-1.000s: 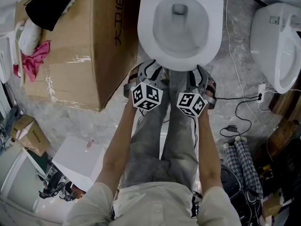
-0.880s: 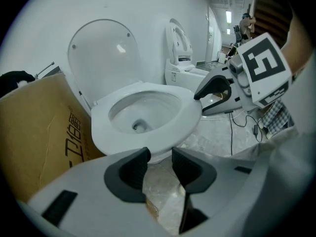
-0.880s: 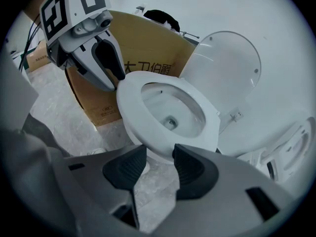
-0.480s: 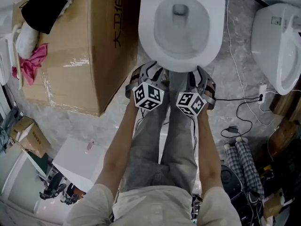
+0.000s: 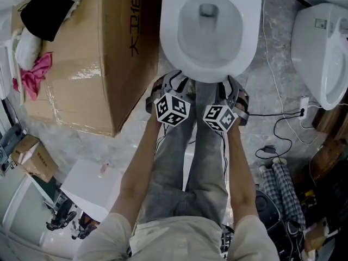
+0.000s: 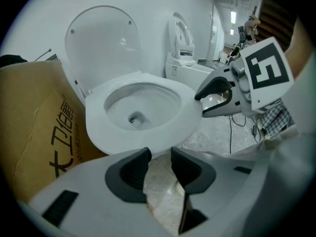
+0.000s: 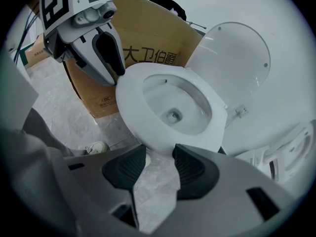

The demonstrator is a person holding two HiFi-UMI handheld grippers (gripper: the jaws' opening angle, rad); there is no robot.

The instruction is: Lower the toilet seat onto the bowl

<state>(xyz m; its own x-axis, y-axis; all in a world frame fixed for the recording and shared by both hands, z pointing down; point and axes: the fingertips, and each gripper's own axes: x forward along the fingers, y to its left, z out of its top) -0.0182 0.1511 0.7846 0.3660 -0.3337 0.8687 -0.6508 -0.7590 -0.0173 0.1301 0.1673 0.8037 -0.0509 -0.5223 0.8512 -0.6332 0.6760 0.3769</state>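
Note:
A white toilet bowl [image 5: 173, 42] stands in front of me. Its seat and lid [image 6: 103, 43] are raised upright at the back, also seen as the tilted oval seat and lid [image 7: 236, 58] in the right gripper view. My left gripper [image 5: 173, 86] hovers just short of the bowl's front rim [image 6: 98, 127]; its jaws are closing a little with nothing between them. My right gripper [image 5: 232, 89] hangs beside it, open and empty, near the rim [image 7: 129, 98]. Neither touches the toilet.
A large cardboard box [image 5: 92, 53] stands tight against the bowl's left side, with a pink cloth [image 5: 33, 72] on it. A second toilet [image 5: 321, 53] is at the right, cables [image 5: 283, 118] trail on the floor, and a white slab [image 5: 89, 181] lies at lower left.
Almost nothing has moved. Both grippers hold nearly the same place before the bowl's front; the view has drifted slightly.

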